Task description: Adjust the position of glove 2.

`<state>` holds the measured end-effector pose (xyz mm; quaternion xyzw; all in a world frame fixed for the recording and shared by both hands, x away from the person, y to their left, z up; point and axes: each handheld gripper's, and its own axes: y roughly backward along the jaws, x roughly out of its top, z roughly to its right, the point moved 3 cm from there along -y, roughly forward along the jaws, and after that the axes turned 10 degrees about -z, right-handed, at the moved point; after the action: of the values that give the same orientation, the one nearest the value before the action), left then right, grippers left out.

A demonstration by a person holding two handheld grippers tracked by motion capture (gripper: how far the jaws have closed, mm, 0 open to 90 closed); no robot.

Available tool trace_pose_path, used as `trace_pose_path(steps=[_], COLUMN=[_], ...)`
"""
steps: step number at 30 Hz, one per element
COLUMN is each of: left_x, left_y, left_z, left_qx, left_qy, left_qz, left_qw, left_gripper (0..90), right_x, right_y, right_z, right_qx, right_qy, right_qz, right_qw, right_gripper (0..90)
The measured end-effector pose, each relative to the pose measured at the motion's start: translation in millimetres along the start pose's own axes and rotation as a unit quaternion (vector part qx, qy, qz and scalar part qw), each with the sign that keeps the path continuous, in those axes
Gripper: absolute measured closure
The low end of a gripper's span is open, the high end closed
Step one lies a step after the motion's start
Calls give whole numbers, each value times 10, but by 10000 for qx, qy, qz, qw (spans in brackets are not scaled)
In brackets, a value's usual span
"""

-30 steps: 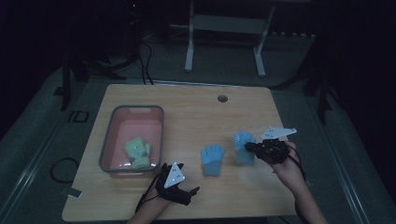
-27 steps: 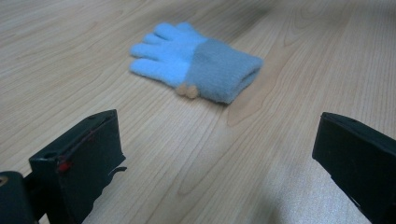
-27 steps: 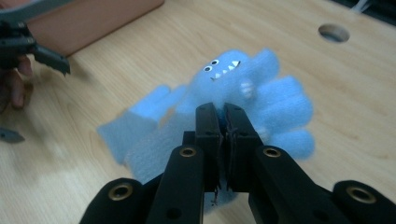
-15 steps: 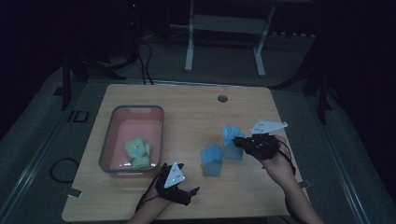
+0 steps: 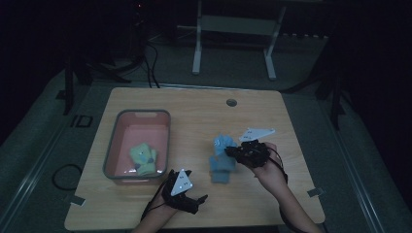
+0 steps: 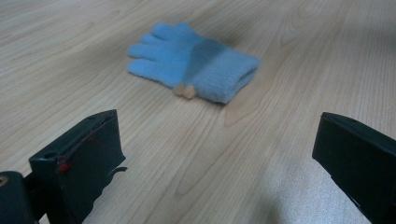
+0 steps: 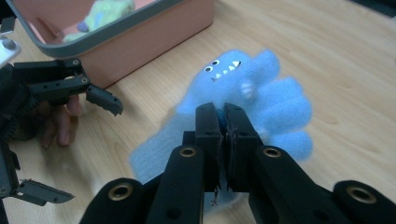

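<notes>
1. Progress: green glove lies in your pink bin.
2. Right gripper clamps the monster-face blue glove.
3. Left gripper stands open; plain blue glove lies ahead, unpicked.

Only one mark is reading clearly: the letters "ID" are sitting on the dark floor beside the tabletop, well off to the far left of the left claw, and nothing else legible is showing on any other thing.
</notes>
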<state>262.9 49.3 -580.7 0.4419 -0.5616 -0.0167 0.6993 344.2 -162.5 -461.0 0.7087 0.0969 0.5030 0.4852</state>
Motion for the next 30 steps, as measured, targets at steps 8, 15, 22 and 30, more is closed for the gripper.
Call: trace_pose_path(steps=[8,15,22,30], left_x=[2,3,1,1], left_y=[-8,-10,-4,-7], left_z=[2,5,-2,-1], left_qx=[-8,13,-7,-13], left_qy=[17,9,46,38], left_qz=[-26,-33,-17,-17], left_qw=[10000,10000,10000,10000], left_gripper=[17,17,17,17], right_x=[-119,-240,-322,-387], right_y=[-238,-478,-650,-775], right_z=[-5,7,37,53], right_qx=[52,28,36,105], right_qy=[-108,-240,-342,-406], right_qz=[-257,-543,-747,-905], right_qw=[9996,9982,9966,9950], right_gripper=[856,855,852,837])
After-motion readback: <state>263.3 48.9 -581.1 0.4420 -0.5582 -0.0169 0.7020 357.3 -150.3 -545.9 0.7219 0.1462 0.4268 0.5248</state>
